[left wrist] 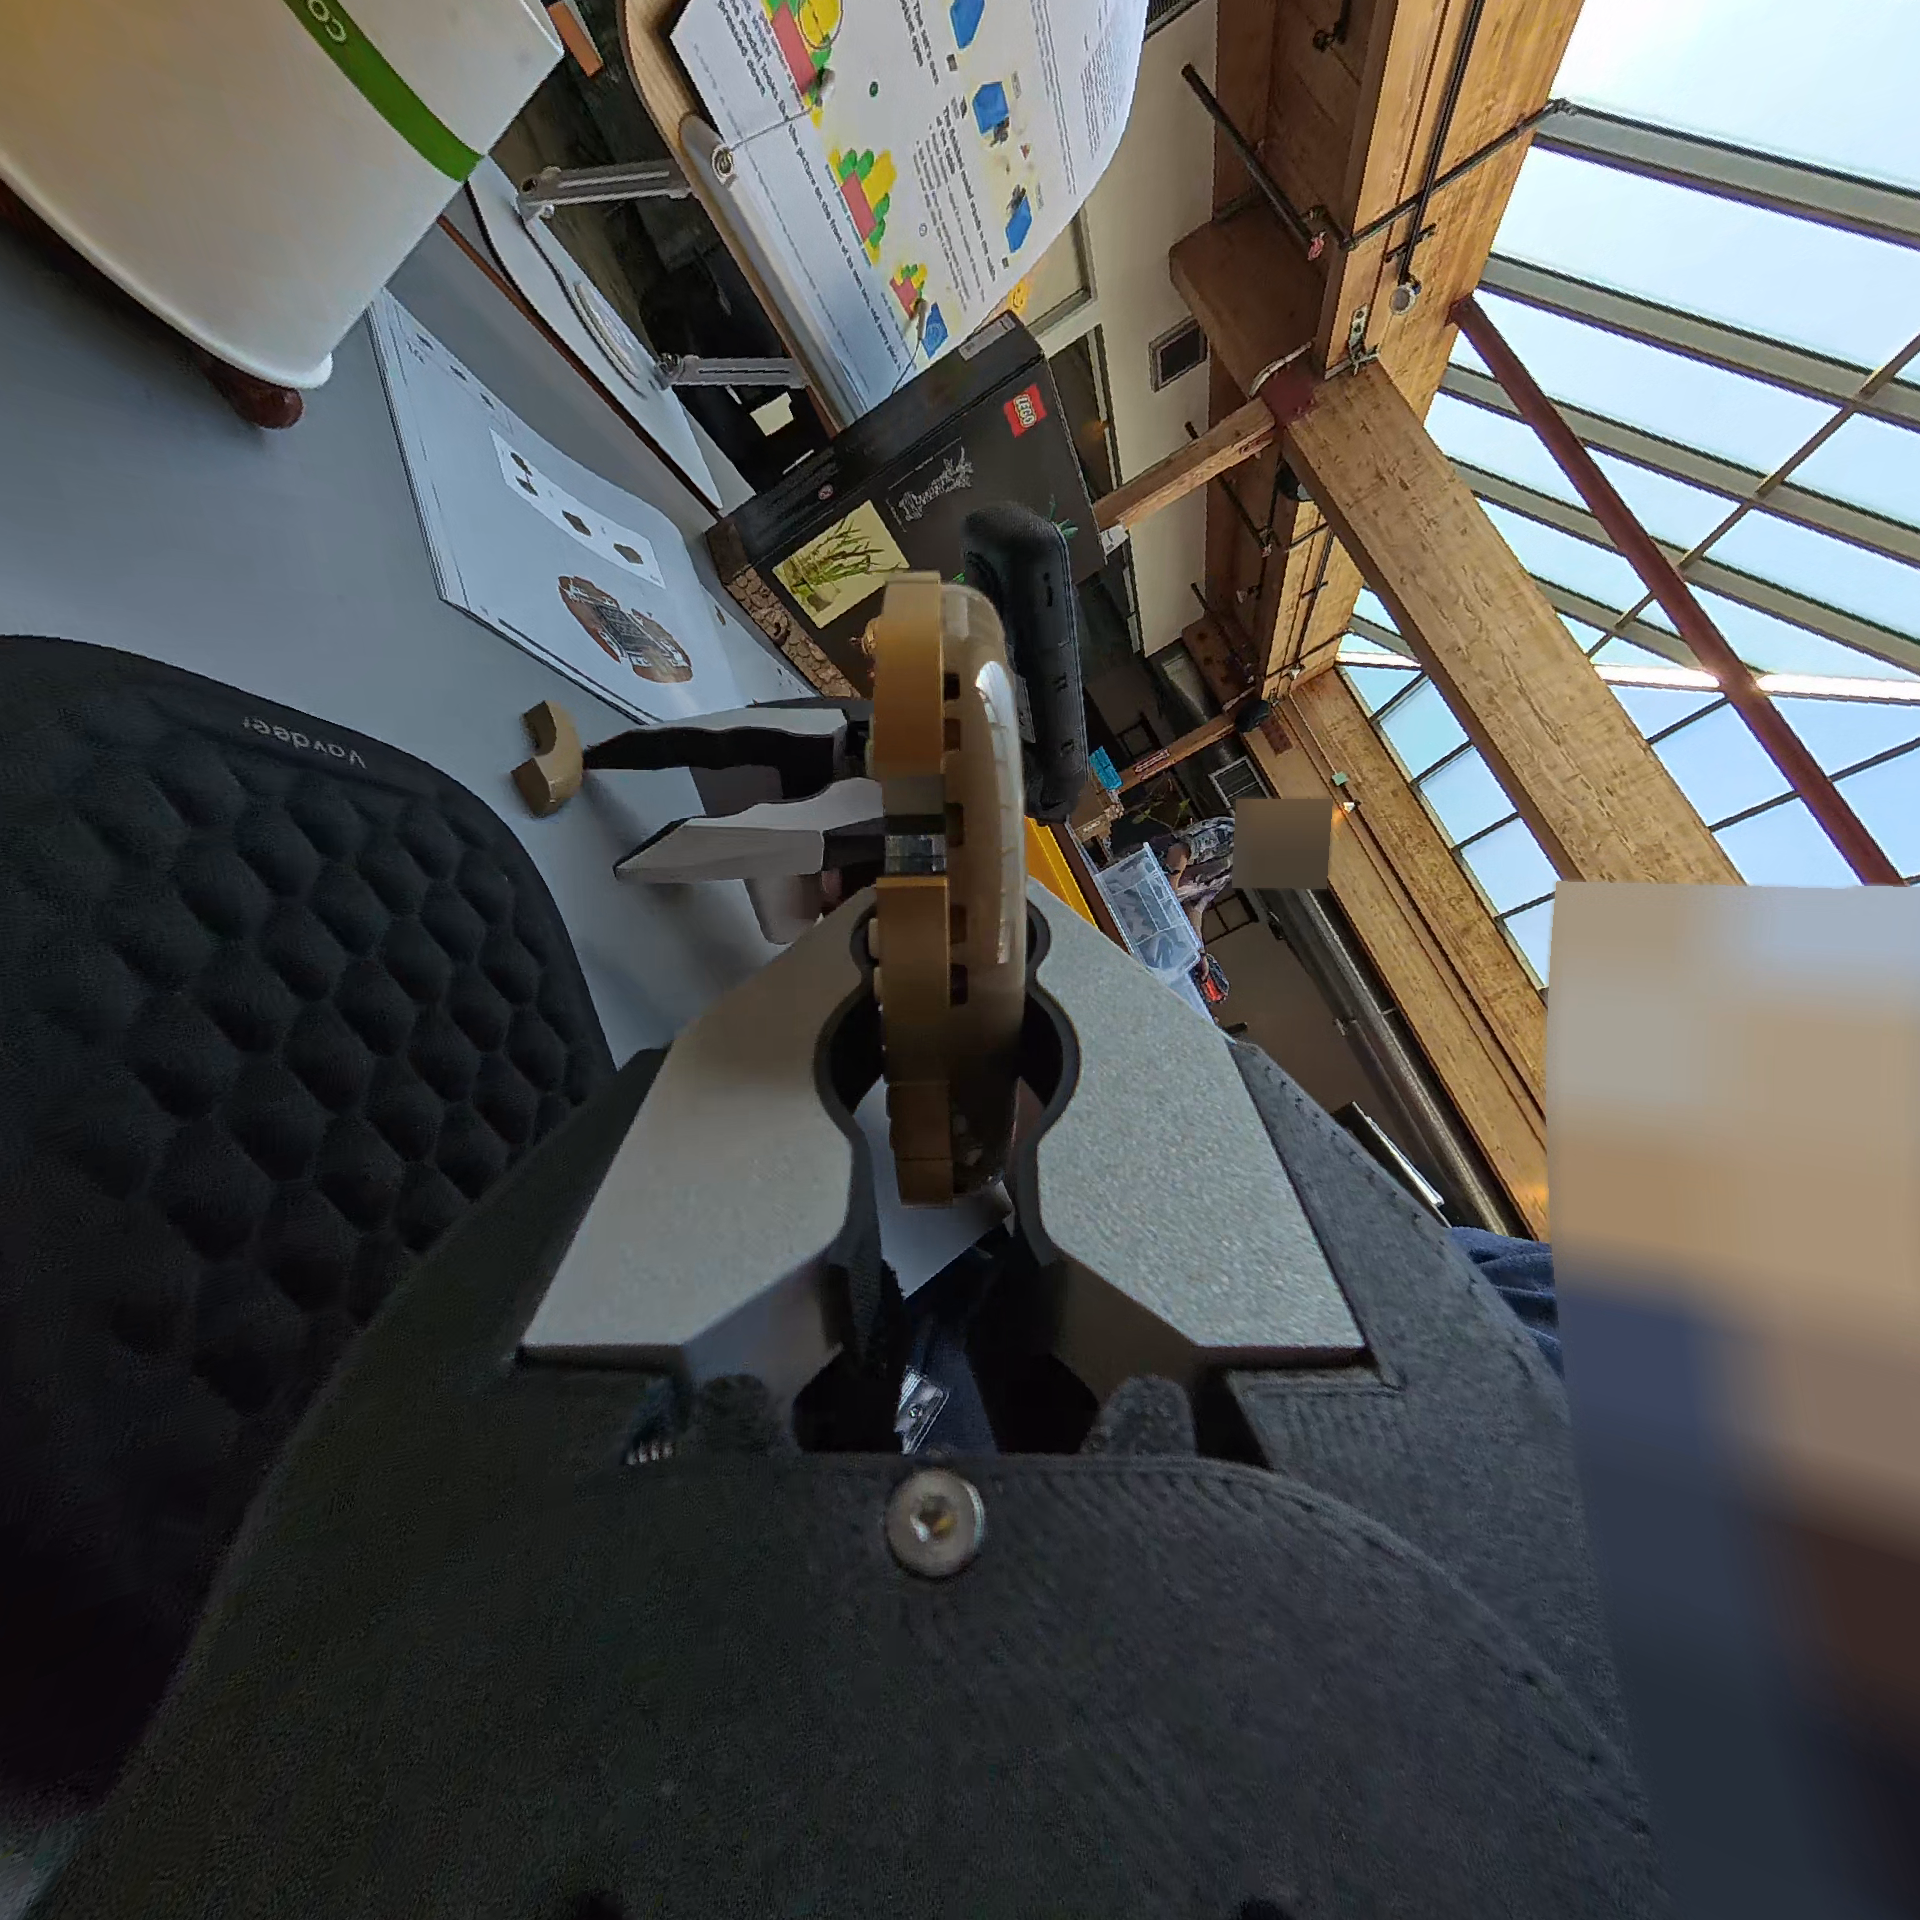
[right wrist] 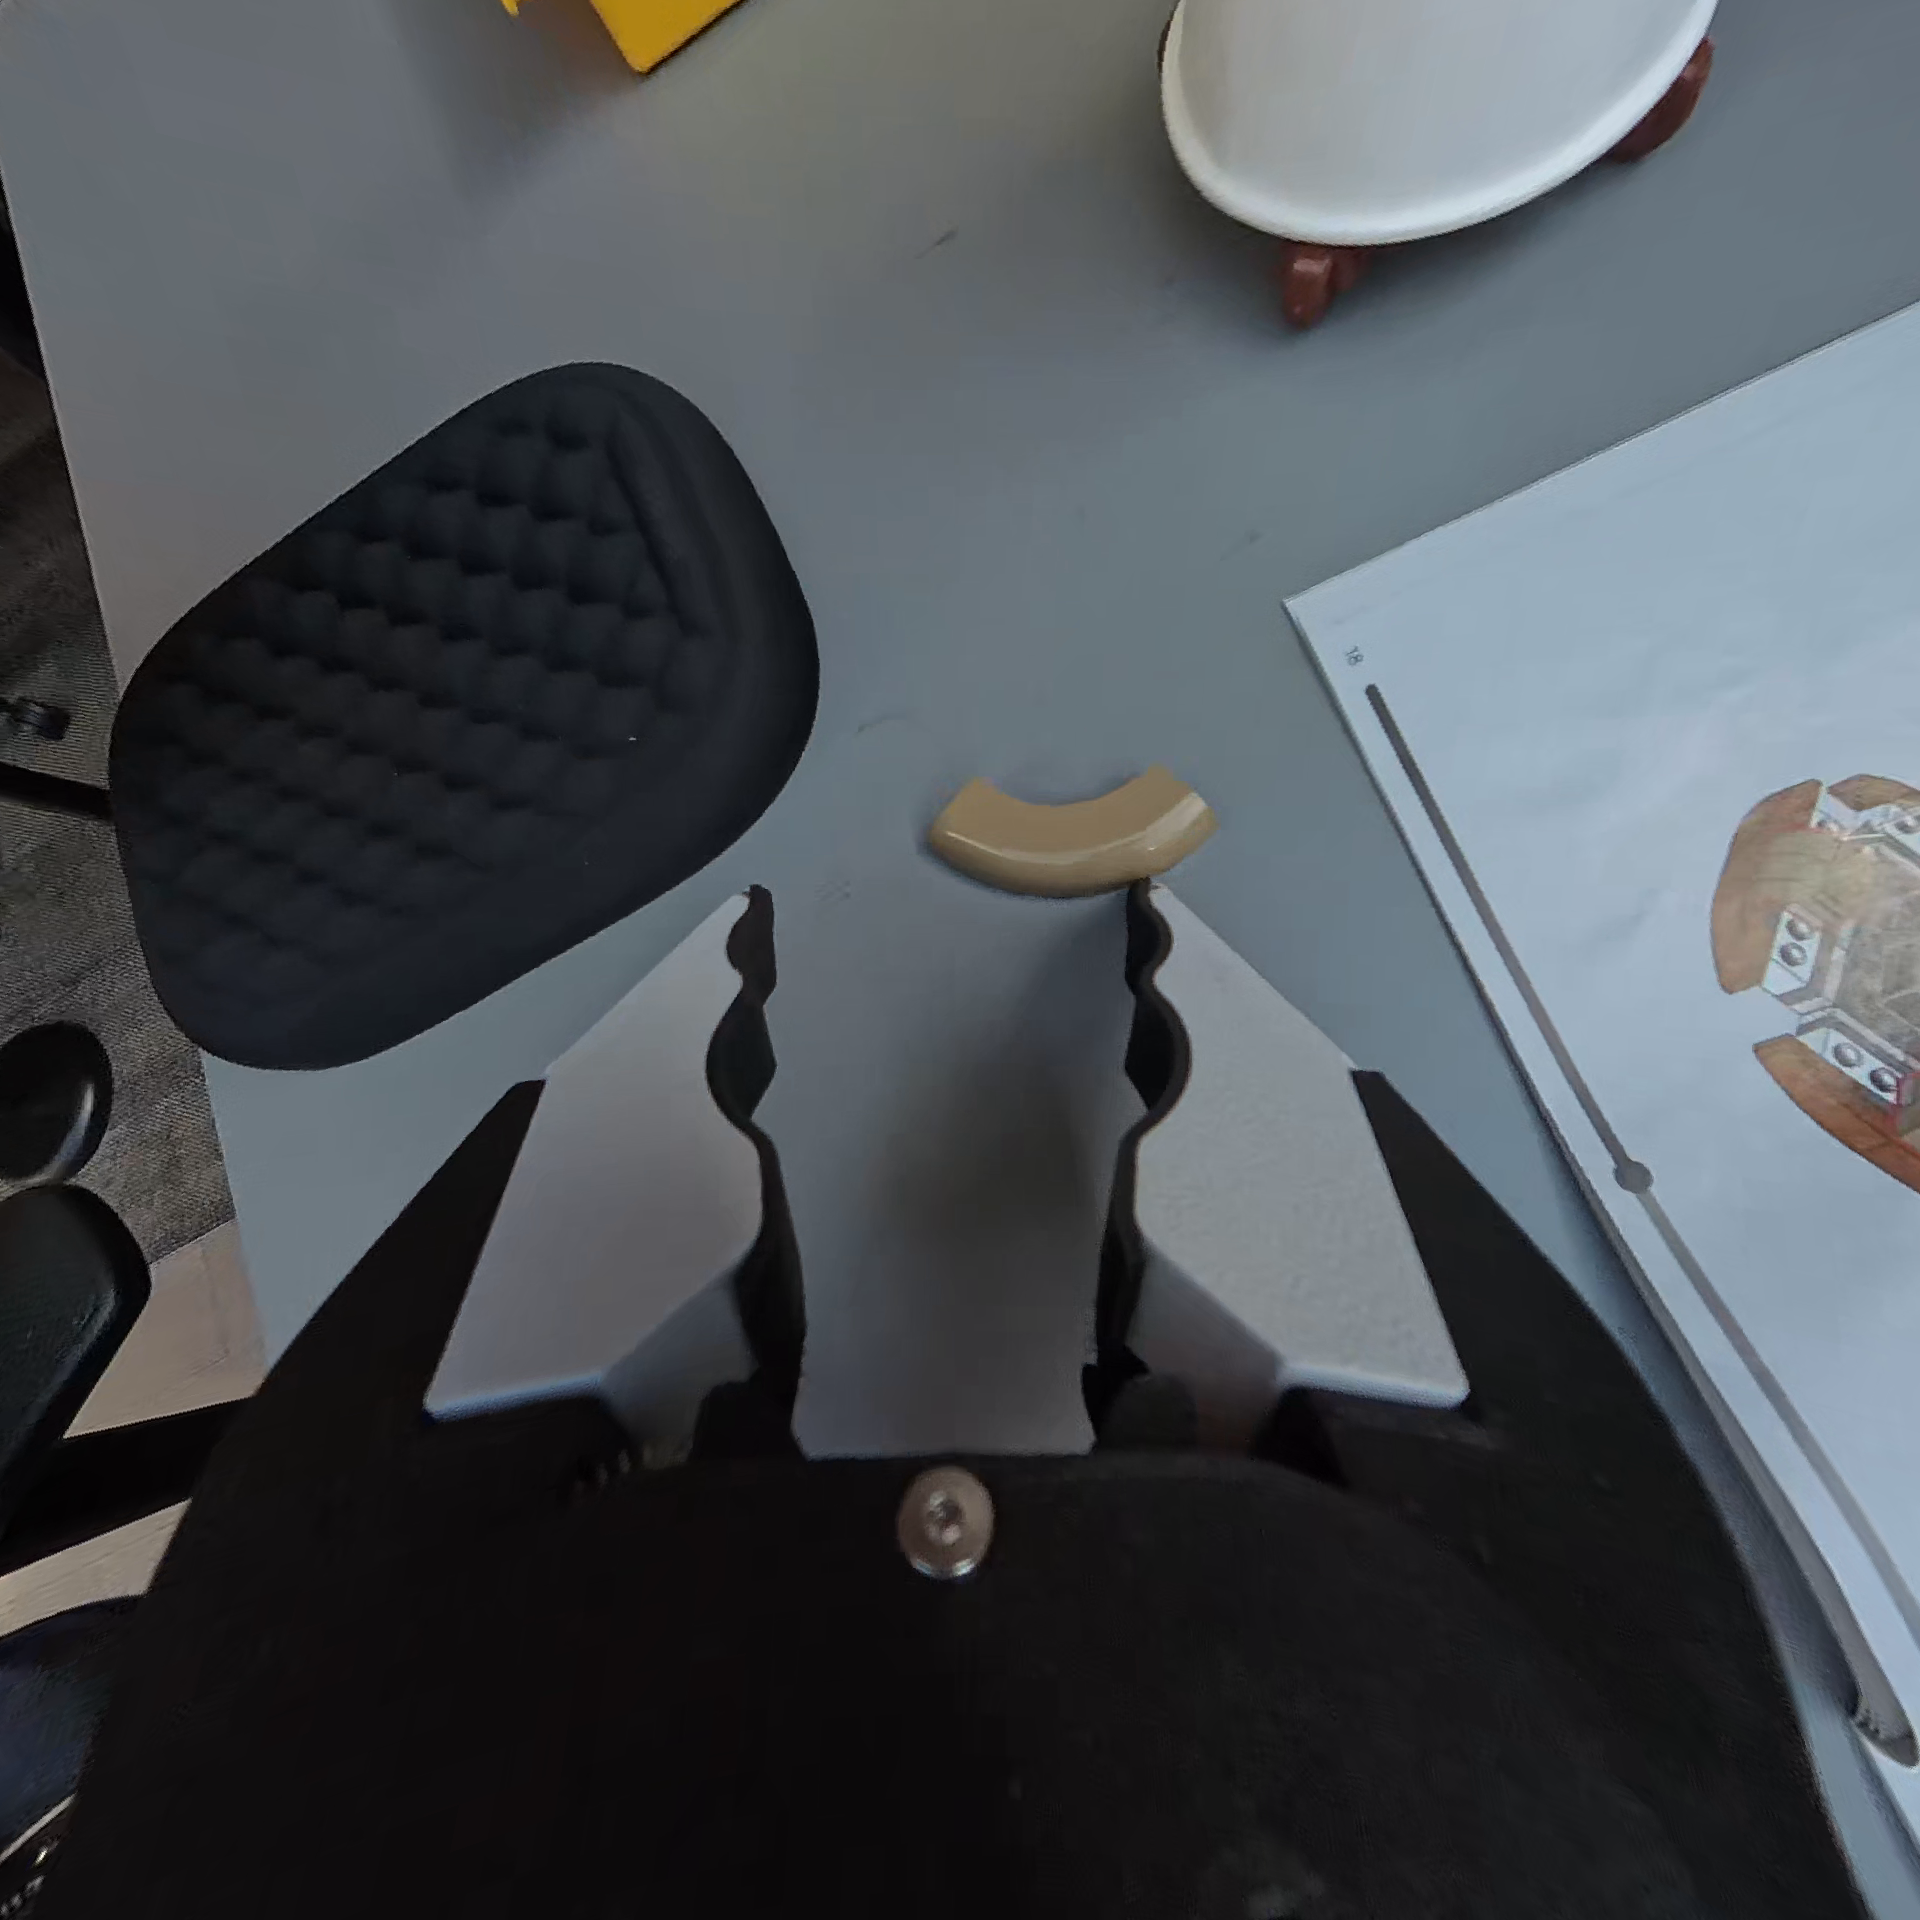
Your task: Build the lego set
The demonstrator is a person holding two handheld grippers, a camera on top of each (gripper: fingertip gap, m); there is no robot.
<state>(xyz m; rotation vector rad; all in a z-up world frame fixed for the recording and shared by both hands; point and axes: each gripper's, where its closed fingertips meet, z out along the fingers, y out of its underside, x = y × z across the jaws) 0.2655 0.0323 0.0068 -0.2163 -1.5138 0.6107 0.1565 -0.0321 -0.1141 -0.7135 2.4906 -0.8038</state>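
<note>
grey matte table [right wrist: 935,468]: left gripper [left wrist: 940,935] clamps a tan round studded lego disc [left wrist: 940,883] edge-on, lifted; right gripper [right wrist: 951,904] gapes wide, one fingertip touching a smooth tan curved piece [right wrist: 1070,836].

My left gripper [left wrist: 940,997] covers the near part of the tan round assembly [left wrist: 940,883] it grips, so I cannot see how far that rim runs behind my fingers. The white dish [right wrist: 1423,114] is cut off at the far edge of my right view, and the instruction booklet [right wrist: 1662,935] runs off the right edge, its drawing half lost. Only a corner of the yellow thing [right wrist: 644,31] shows, too little to tell what it is. The black cushion [left wrist: 239,987] is cut by the left edge in my left view.
</note>
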